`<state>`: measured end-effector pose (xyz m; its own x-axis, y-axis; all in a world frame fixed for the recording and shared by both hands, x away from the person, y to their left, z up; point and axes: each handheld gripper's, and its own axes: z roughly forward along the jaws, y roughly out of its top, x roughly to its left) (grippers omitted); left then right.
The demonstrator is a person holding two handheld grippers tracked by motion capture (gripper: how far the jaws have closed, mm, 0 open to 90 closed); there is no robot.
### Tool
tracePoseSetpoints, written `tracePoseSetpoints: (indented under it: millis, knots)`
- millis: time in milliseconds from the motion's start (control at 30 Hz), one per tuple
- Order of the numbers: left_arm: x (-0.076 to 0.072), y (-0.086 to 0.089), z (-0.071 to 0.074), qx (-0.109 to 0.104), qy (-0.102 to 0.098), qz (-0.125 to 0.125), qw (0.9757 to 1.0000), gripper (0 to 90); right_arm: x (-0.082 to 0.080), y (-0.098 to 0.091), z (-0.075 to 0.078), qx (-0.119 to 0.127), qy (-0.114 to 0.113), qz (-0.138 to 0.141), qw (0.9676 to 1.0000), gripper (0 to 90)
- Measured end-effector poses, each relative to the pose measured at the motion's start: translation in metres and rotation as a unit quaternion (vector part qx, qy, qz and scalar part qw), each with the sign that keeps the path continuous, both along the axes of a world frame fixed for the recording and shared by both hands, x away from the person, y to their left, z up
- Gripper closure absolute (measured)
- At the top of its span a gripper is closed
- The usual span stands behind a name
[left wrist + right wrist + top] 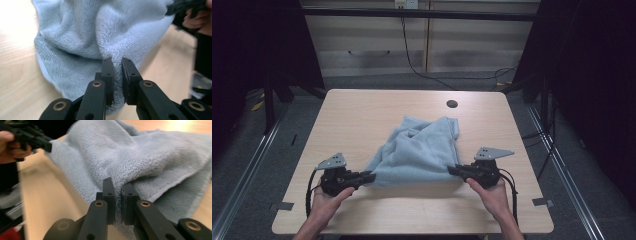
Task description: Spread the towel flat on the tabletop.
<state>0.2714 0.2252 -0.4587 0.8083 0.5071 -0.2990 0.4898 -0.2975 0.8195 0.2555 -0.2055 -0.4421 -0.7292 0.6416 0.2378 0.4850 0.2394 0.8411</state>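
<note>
The light blue towel (417, 152) lies crumpled at the centre of the wooden surface (362, 115), bunched into loose folds toward the far side. The left gripper (368, 176) has its fingers (108, 72) closed on the near left corner of the towel; in the left gripper view, pile fabric is pinched in the narrow gap between them. The right gripper (453, 171) has its fingers (109, 192) closed on the near right corner, just beside a stitched hem.

Handling: the towel appears soft, light and limp. It is likely to sag and drape between the two grip points, and it is not fragile. The thick pile should resist slipping. Corners and hemmed edges are the preferred grip locations.

The surface is pale wood grain with a dark round cable hole (452, 104) near the far edge. Beyond it stand pale wall panels, with black cables trailing on the grey floor.
</note>
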Motion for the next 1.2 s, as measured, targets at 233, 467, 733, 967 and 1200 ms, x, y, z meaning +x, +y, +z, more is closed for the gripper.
tracePoseSetpoints:
  millis: [233,467,733,967,1200]
  knots:
    - [-0.037,0.008,-0.011,-0.005,0.023,-0.037,0.999,80.9,-0.055,0.005,-0.01,-0.004,0.021,0.025,0.9995,83.9]
    - [-0.059,0.002,-0.021,0.011,0.049,-0.079,0.9957,61.5,-0.077,-0.002,-0.027,-0.016,0.049,0.032,0.9982,68.7]
    - [-0.012,0.005,-0.011,0.011,0.02,-0.013,0.9997,52.8,-0.042,-0.008,-0.002,-0.009,0.016,-0.001,0.9998,56.2]
    - [0.044,-0.008,-0.023,0.017,0.03,0.042,0.9985,44.5,0.044,0.005,-0.02,-0.045,0.024,-0.048,0.9976,48.1]
    - [0.066,-0.035,-0.045,0.086,0.038,0.051,0.9943,46.0,0.073,0.015,-0.046,-0.07,0.062,-0.067,0.9934,46.3]
